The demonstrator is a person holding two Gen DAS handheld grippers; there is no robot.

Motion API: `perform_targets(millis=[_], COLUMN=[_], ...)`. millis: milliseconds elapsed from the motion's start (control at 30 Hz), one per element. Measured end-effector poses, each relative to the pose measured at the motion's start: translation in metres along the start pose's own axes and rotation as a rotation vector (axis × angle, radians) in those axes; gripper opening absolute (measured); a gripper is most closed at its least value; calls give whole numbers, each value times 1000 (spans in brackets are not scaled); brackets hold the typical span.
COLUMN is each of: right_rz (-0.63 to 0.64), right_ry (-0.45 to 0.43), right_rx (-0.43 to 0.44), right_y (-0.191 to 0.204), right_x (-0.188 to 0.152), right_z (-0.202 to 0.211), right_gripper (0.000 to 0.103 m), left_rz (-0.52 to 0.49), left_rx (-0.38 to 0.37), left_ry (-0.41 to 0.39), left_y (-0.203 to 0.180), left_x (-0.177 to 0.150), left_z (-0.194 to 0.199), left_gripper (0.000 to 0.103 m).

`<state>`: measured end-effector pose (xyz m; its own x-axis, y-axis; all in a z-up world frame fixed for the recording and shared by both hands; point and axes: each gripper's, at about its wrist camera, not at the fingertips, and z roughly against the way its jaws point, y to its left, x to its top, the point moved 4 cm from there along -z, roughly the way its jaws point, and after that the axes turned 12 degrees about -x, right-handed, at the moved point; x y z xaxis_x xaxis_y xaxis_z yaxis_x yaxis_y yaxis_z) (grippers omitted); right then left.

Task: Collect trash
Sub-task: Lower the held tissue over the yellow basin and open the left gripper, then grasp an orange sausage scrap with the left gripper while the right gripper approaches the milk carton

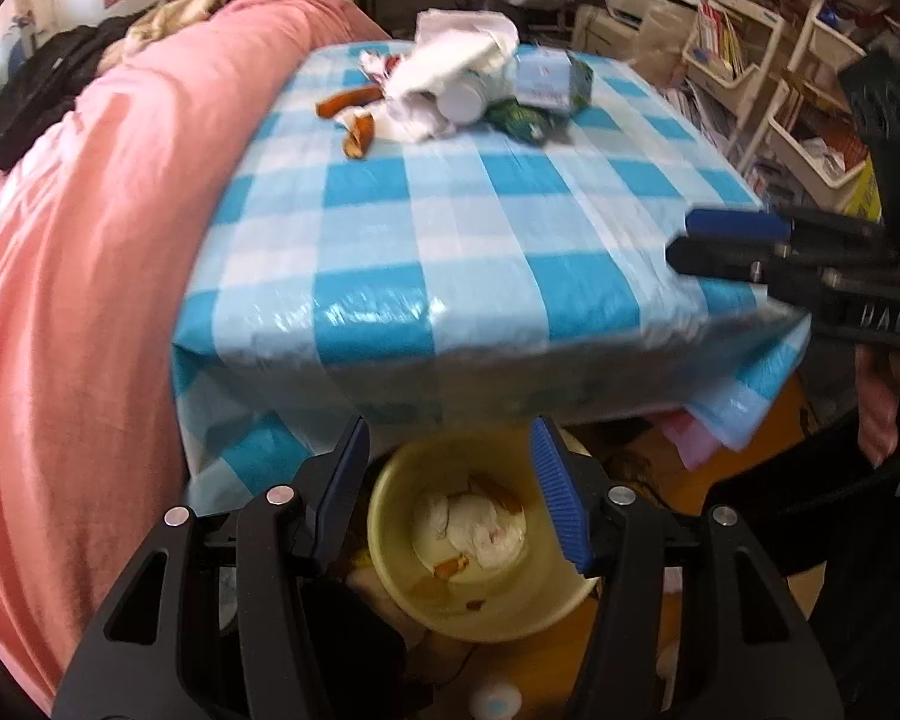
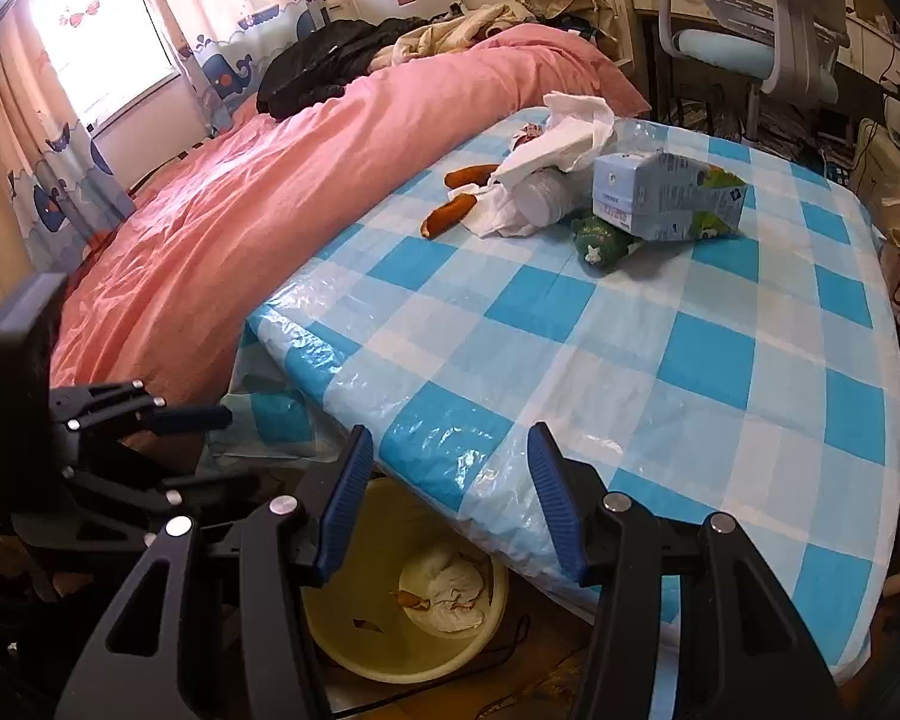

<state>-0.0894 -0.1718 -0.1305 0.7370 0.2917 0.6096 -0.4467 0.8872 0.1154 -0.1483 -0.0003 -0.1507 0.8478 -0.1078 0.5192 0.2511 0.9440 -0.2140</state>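
Observation:
A yellow bin [image 1: 390, 564] stands on the floor under the table's near edge, with crumpled tissue [image 1: 480, 528] and bits of orange peel inside. My left gripper [image 1: 450, 480] hangs open right above it, nothing between its fingers. On the far side of the blue checked table [image 1: 450, 228] lies a trash pile: white tissues [image 1: 450, 60], orange peels [image 1: 360, 135], a white bottle [image 1: 465, 99], a blue carton [image 1: 549, 81] and a green wrapper [image 1: 519, 117]. My right gripper [image 2: 450, 492] is open and empty over the table's near edge [image 2: 492, 540], beside the left gripper [image 2: 222, 450].
A pink duvet [image 2: 240, 198] covers the bed along the table's left side. A desk chair [image 2: 750, 54] stands behind the table, and crowded shelves [image 1: 780, 90] fill the right. A hand [image 1: 882, 402] grips the right tool's handle.

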Motion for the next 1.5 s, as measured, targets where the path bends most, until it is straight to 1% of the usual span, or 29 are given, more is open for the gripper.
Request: perform_targets(millis=[133, 233, 333, 467, 600, 833, 1000, 1200, 1300, 1333, 1367, 1400, 1433, 1500], right_rz=[1, -11, -25, -47, -62, -97, -113, -125, -132, -135, -138, -141, -150, -176], right_ry=[-6, -12, -30, -44, -50, -46, -38, -36, -34, -36, -37, -37, -38, -41], right_rx=[-2, -8, -10, -13, -16, -26, -34, -39, -44, -46, -51, -55, -56, -58], right_y=[0, -2, -5, -10, -15, -26, -35, -44, -49, -51, -53, -55, -58, -64], right_x=[1, 2, 4, 9, 13, 19, 24, 34, 41, 43, 46, 47, 50, 54], right_z=[-3, -6, -4, -4, -7, -15, -22, -31, -36, -38, -39, -41, -43, -45], right_gripper=[52, 52, 52, 52, 52, 52, 52, 53, 56, 57, 58, 59, 60, 61], left_rz=[-14, 27, 68, 119, 141, 101, 61, 67, 61, 58, 58, 58, 70, 82], left_rx=[45, 55, 83, 103, 99, 111, 125, 139, 150, 151, 131, 109, 106, 85], left_ry=[-73, -143, -193, -218, -203, -165, -115, -62, -14, 2, 41, 41, 54, 21], left_y=[6, 21, 41, 67, 80, 76, 73, 85, 89, 90, 91, 91, 92, 92], left_x=[18, 43, 69, 100, 125, 159, 179, 199, 205, 205, 205, 206, 208, 214], left_z=[9, 17, 21, 14, -5, -40, -73, -107, -125, -130, -140, -140, -139, -127], left_gripper=[54, 54, 53, 53, 53, 53, 53, 53, 53, 49, 35, 14, 14, 13])
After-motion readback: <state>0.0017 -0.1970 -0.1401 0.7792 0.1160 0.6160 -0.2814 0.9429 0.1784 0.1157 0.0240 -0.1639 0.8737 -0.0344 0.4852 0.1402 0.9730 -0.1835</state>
